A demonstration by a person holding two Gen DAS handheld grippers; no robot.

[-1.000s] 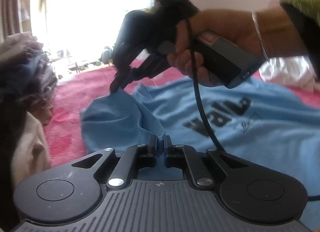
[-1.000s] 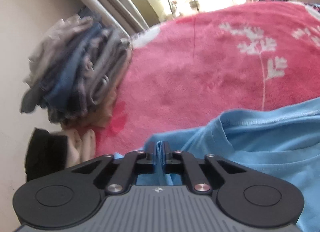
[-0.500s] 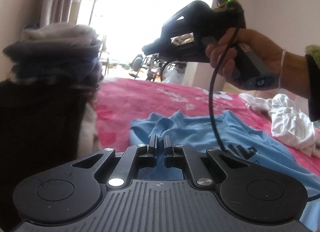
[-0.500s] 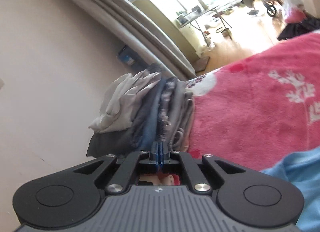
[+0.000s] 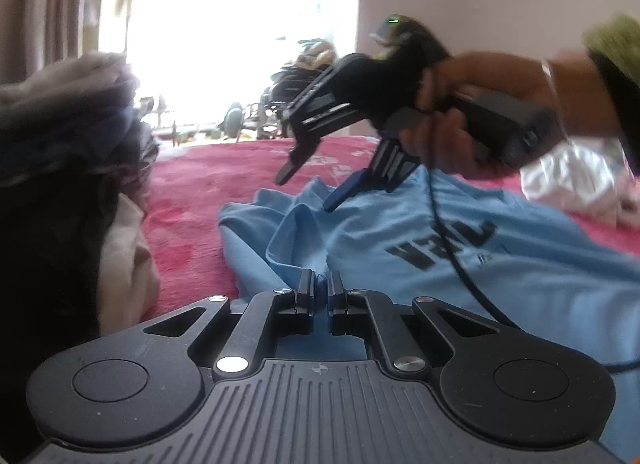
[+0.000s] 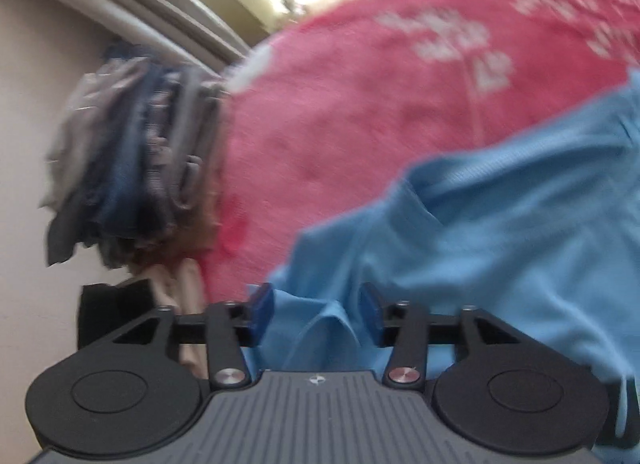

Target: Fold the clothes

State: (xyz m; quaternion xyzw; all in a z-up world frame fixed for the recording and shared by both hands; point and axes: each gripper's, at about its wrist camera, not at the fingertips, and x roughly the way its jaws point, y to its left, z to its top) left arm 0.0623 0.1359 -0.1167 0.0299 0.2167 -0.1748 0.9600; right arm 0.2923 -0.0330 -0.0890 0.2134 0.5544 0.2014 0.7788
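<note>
Both tools: left (image 5: 319, 284) pinches shirt (image 5: 500, 264), right (image 6: 316, 304) straddles it.

A home bedroom: a red floral blanket (image 6: 360, 112) (bed-sized), stacked folded clothes (image 6: 132, 152), and curtains (image 5: 52, 4).

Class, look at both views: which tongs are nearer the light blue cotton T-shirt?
Left. The left tongs pinch a fold of the light blue cotton T-shirt; the right tongs hover open just above it.
</note>
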